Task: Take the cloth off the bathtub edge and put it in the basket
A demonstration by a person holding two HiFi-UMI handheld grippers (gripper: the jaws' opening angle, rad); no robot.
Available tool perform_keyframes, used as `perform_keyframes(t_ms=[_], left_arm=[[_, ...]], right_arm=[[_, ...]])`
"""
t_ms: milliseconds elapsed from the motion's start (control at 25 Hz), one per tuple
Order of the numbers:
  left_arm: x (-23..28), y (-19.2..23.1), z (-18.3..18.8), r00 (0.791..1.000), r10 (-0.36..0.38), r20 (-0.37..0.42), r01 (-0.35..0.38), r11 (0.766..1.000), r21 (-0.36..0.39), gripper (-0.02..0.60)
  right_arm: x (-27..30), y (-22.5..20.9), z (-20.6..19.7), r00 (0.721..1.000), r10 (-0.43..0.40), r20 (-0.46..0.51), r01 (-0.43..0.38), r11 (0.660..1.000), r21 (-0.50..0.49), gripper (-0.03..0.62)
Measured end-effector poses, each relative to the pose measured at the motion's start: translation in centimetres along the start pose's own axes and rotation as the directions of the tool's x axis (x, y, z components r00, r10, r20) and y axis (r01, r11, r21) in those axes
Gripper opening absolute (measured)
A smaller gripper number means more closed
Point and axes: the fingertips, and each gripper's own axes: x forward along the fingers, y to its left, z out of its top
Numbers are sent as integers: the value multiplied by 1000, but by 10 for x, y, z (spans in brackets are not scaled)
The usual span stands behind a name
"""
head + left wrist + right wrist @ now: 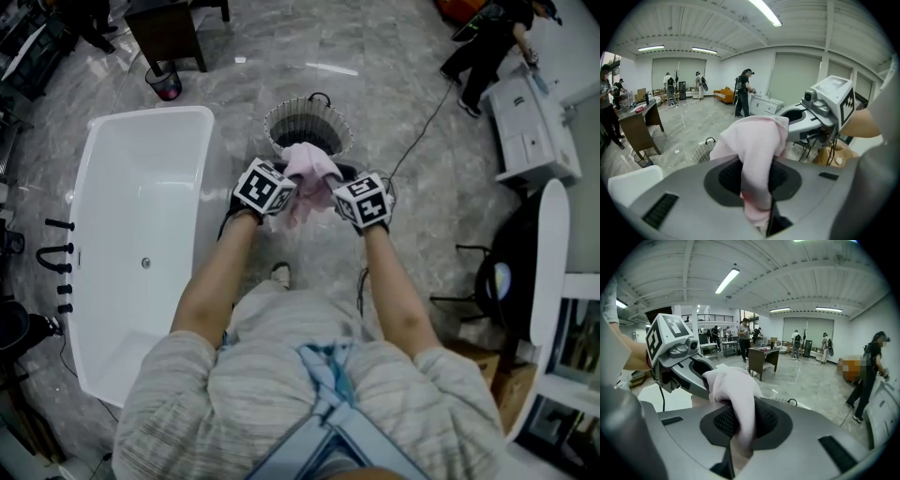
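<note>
While nearly closed, claws (279, 191) (342, 200) on cloth (309, 169)

cloth (311, 169) between left hand-held gripper (293, 187) and right hand-held gripper (332, 187), basket (281, 117) just beyond them, bathtub (150, 117) left of basket
</note>
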Motion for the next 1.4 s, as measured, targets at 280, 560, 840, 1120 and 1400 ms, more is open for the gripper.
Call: perform_keyframes(t_ms=[280, 560, 840, 1120, 1400], left_arm=[[-2, 31, 9, 1000, -3, -3, 3, 1000, 6, 94], [4, 50, 33, 1000, -13, 0, 13, 1000, 16, 94], [28, 81, 62, 1000, -7, 4, 7, 1000, -9, 94], [55, 113, 108, 1000, 11, 12, -11, 1000, 7, 94], [86, 146, 156, 1000, 24, 15, -24, 1000, 5, 94]], right_arm=[[23, -7, 22, 1000, -5, 8, 5, 1000, -7, 55], [38, -29, 36, 1000, -4, 9, 4, 1000, -14, 55], [60, -69, 57, 1000, 5, 20, -4, 1000, -19, 55], [78, -120, 82, 998, -1, 58, 2, 1000, -10, 55], [99, -179, 108, 997, 5, 72, -4, 1000, -14, 55]])
